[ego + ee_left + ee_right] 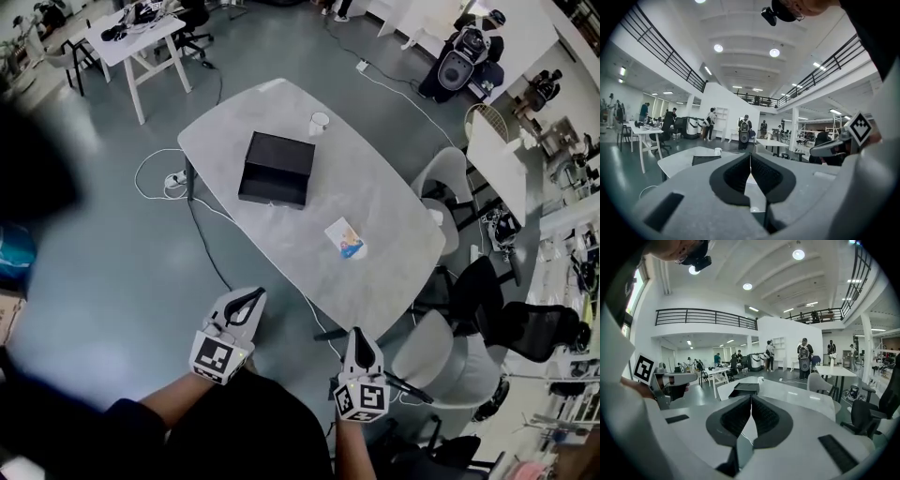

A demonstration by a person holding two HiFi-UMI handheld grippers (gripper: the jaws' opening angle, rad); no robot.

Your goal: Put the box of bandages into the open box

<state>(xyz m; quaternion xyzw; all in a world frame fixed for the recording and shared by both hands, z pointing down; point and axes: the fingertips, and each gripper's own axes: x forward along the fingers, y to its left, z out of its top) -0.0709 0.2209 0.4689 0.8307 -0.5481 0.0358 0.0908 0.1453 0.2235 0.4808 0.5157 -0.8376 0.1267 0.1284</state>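
Box of bandages (346,238), small, flat, white with blue-orange print, lying on table (394,202)

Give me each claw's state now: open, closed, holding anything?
Left claw: closed, holding nothing.
Right claw: closed, holding nothing.

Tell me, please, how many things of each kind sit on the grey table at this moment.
Open black box: 1
Box of bandages: 1
White cup: 1
Total: 3
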